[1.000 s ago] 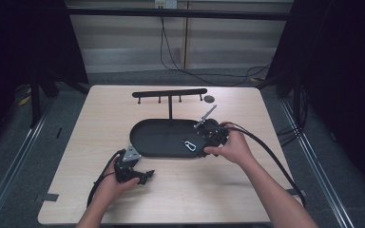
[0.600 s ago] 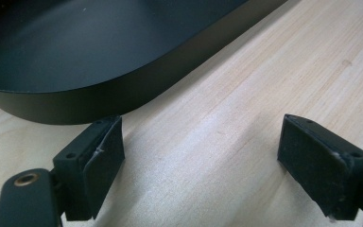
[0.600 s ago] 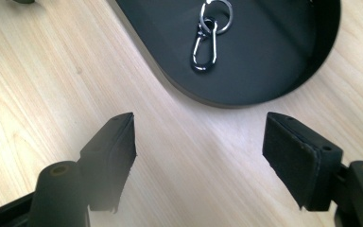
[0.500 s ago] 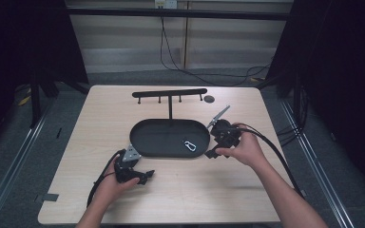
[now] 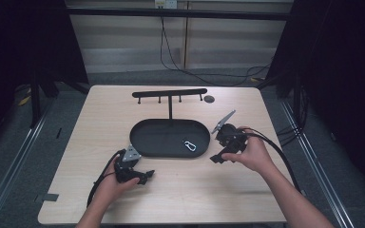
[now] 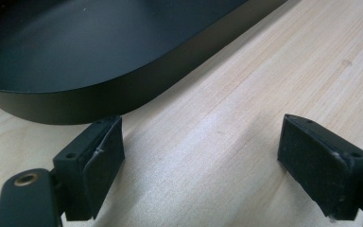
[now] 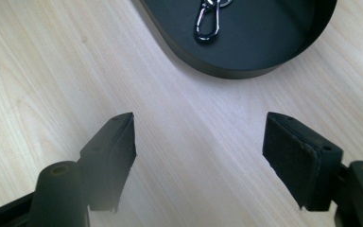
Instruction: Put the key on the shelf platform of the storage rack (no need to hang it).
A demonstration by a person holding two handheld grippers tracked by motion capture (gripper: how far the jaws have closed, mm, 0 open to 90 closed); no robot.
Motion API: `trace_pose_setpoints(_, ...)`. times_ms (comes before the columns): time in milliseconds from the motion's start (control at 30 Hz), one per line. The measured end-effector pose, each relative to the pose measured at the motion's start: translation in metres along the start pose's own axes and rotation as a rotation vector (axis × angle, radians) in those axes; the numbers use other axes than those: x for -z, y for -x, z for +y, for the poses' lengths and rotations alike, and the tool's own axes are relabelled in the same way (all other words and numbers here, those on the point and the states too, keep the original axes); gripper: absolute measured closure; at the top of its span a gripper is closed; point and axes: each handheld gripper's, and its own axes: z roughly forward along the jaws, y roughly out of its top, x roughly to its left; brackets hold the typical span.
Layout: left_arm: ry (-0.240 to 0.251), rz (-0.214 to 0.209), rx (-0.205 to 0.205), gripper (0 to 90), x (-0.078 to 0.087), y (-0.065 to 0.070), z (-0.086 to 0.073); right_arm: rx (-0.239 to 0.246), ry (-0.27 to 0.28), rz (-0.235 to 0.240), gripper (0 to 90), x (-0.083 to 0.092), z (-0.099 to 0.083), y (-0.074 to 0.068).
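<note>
Right claw [image 5: 217,151]: being held wide open, nothing gripped, beside the tray's [image 5: 145,142] right end.
Left claw [image 5: 142,176]: being held open, empty, near the table's [image 5: 209,190] front edge.
Carabiner [image 5: 189,145]: lying in the tray, mid-table.

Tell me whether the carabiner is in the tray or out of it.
In. The silver carabiner lies flat on the floor of the black oval tray, near its right end; the right gripper is open, empty, outside the rim.
</note>
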Motion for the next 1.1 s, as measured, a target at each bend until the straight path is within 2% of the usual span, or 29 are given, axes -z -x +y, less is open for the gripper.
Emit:
trace_pose_setpoints(367,0.001,0.001,0.000,15.0,0.000,0.000,0.000,0.003,0.000,-0.008,26.0,0.005,-0.019,0.000)
trace_pose_setpoints(1100,0.000,0.000,0.000,15.0,0.000,0.000,0.000,-0.038,0.033,0.004,25.6,0.009,-0.060,0.002)
